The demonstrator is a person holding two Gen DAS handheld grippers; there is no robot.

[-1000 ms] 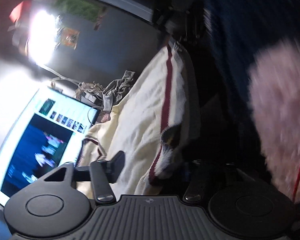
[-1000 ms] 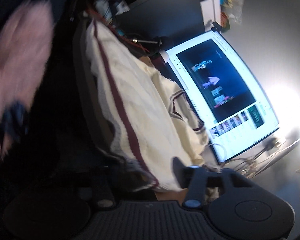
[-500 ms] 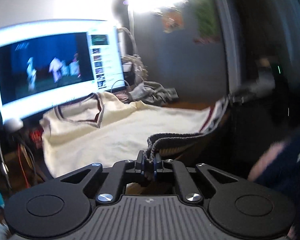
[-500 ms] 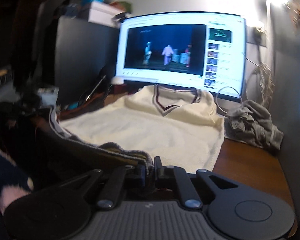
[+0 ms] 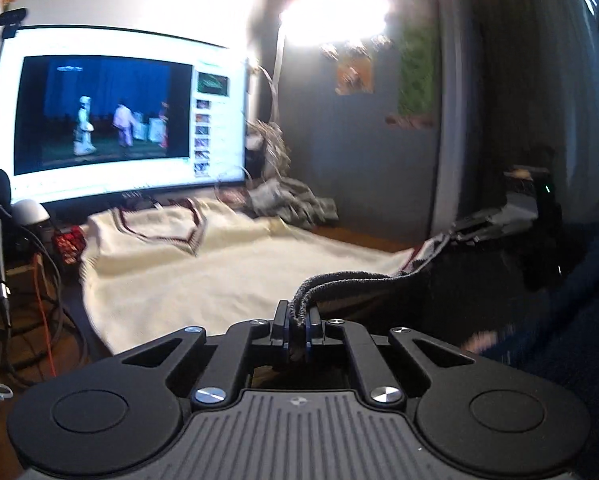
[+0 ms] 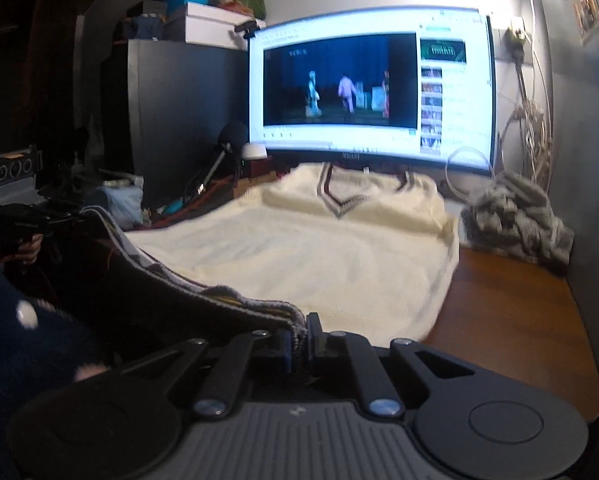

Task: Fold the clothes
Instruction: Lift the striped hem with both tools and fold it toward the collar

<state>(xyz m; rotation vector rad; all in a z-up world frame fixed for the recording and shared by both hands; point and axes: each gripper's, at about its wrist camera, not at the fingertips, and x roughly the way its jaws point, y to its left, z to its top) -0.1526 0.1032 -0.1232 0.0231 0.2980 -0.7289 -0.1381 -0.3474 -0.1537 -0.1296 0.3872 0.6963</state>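
A home desk corner is shown; a lit monitor [image 6: 371, 84] is set on a wooden counter [image 6: 507, 320]; boxes [image 6: 207, 24] are stacked beside it; cables [image 6: 531, 120] are hung on the wall.

- The cream knitted V-neck sweater [image 6: 331, 248] is soft, matt wool-like cloth with a fine ribbed texture; its striped hem looks coarser.
- The black left gripper [image 5: 297, 330] and black right gripper [image 6: 299, 346] are matt plastic with shiny metal screw heads and ribbed grey bodies.
- The brown wooden desk top [image 6: 511, 320] is smooth with a slight sheen.
- The crumpled grey knit garment [image 6: 515, 216] is rough and matt.
- The lit computer monitor [image 6: 371, 84] has a glossy screen.
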